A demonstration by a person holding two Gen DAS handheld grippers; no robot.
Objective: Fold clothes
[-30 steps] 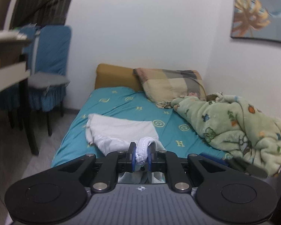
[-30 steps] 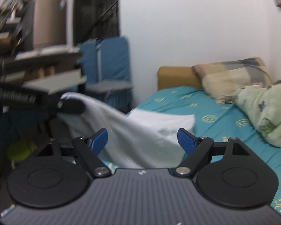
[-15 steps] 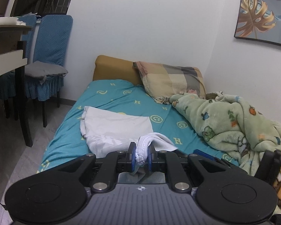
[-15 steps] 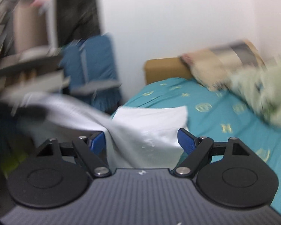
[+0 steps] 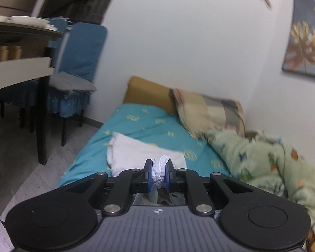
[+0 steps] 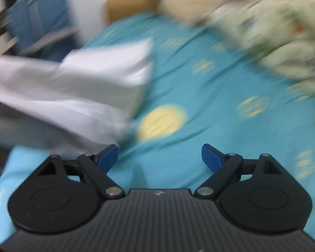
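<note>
Covering teal bed [image 5: 136,121], white garment [image 5: 136,153] in left tongs [image 5: 158,175]; right tongs [image 6: 159,157] opening, empty.

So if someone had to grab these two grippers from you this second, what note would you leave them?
Left gripper: shut on a bunched hem of the white garment.
Right gripper: empty, jaws opening, nothing between them, over the bed beside the garment; that view is blurred.
Garment: partly folded flat on the teal sheet near the bed's left edge, one end lifted towards the left gripper.
Done: a first fold seems laid.
Left: probably catch the free edge with the right gripper, fold it over, smooth it flat.
</note>
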